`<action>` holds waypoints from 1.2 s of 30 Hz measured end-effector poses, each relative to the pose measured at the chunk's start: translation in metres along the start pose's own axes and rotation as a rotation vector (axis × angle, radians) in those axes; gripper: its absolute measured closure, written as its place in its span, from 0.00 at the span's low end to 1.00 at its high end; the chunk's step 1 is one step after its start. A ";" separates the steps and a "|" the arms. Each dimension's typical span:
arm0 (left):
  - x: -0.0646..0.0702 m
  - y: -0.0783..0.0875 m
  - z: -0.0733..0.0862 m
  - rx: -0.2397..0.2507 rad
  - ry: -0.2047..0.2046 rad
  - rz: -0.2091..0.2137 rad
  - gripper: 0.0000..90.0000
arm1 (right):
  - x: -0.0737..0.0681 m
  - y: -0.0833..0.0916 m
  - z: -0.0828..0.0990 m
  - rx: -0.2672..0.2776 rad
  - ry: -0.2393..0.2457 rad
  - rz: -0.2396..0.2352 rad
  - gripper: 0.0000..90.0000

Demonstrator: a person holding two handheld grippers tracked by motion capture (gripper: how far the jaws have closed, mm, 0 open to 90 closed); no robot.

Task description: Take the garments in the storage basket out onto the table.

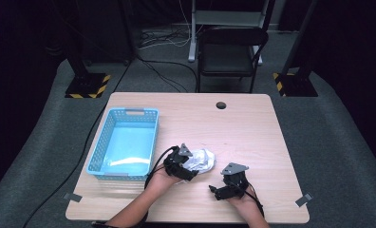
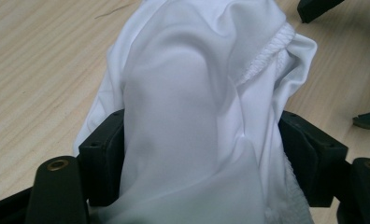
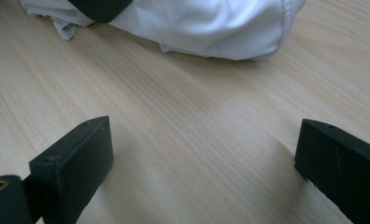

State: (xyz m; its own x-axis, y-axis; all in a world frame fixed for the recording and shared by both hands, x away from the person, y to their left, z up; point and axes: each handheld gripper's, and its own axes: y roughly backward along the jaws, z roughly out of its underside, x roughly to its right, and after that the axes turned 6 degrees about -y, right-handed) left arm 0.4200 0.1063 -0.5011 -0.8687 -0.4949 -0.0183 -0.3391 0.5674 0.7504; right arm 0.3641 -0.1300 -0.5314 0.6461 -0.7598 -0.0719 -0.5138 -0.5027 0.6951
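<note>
Black jaws of the left gripper [image 2: 202, 154] stand spread around the crumpled white cloth garment [image 2: 206, 93], just right of the blue plastic basket [image 1: 124, 142] (right gripper [image 3: 202, 163] gapes empty), so pinch deep before lifting basketward.

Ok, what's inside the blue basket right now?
The blue basket looks empty, only its pale floor showing. Its near wall hides the strip of floor just behind it. The white cloth lies on the table beside it.
</note>
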 end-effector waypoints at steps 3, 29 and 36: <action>0.002 0.001 0.001 0.001 -0.020 0.012 0.25 | 0.000 0.000 0.000 0.000 0.000 0.000 0.04; 0.013 0.032 0.002 0.062 -0.074 0.012 0.15 | 0.000 0.000 0.000 0.000 0.000 0.000 0.04; 0.013 0.046 0.005 0.077 -0.083 -0.006 0.14 | 0.000 0.000 0.000 0.000 0.000 0.000 0.04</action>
State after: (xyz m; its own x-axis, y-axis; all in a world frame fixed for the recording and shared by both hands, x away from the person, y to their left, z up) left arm 0.3912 0.1293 -0.4706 -0.8925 -0.4439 -0.0796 -0.3680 0.6149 0.6975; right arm 0.3641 -0.1300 -0.5314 0.6459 -0.7601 -0.0717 -0.5143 -0.5026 0.6949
